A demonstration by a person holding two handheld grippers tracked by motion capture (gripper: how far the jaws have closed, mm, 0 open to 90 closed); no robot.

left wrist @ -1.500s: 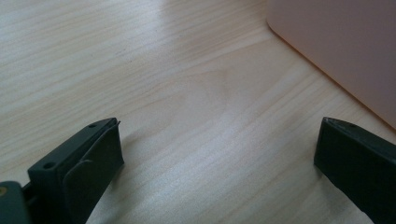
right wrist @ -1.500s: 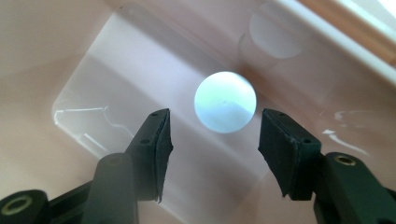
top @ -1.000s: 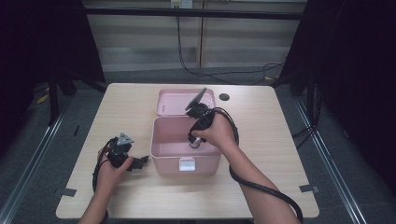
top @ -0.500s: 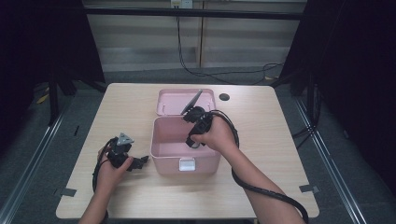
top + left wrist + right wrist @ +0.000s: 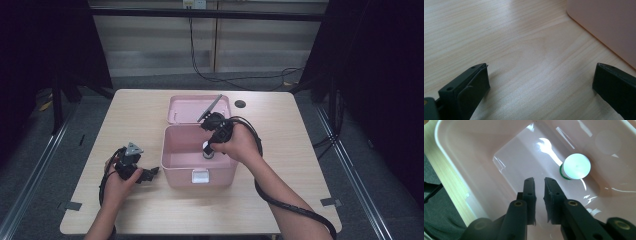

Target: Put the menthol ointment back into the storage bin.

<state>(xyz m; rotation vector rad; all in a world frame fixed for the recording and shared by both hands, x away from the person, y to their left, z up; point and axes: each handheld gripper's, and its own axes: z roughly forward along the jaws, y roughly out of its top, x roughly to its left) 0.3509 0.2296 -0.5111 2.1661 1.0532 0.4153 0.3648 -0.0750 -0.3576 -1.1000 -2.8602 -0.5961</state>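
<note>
An open pink box (image 5: 181, 176) sits mid-table, its lid (image 5: 185, 109) lying behind it. On the box floor (image 5: 519, 162) stands a small bottle with a white cap and green ring (image 5: 576, 166). My right gripper (image 5: 539, 181) points down into the box (image 5: 208, 150), left of the bottle and clear of it. Its jaws have just been closing and stand almost together, a narrow gap left and nothing between them. My left gripper (image 5: 150, 174) rests on the table left of the box, open over bare wood (image 5: 540, 67), with the box wall (image 5: 604, 25) at its right.
The wooden table (image 5: 310, 150) has a dark round hole (image 5: 240, 104) near its back right. Cables trail from both grippers. Dark frames and floor rails surround the table.
The right hand has lifted a little inside the box. The left hand and gripper have stayed put.
</note>
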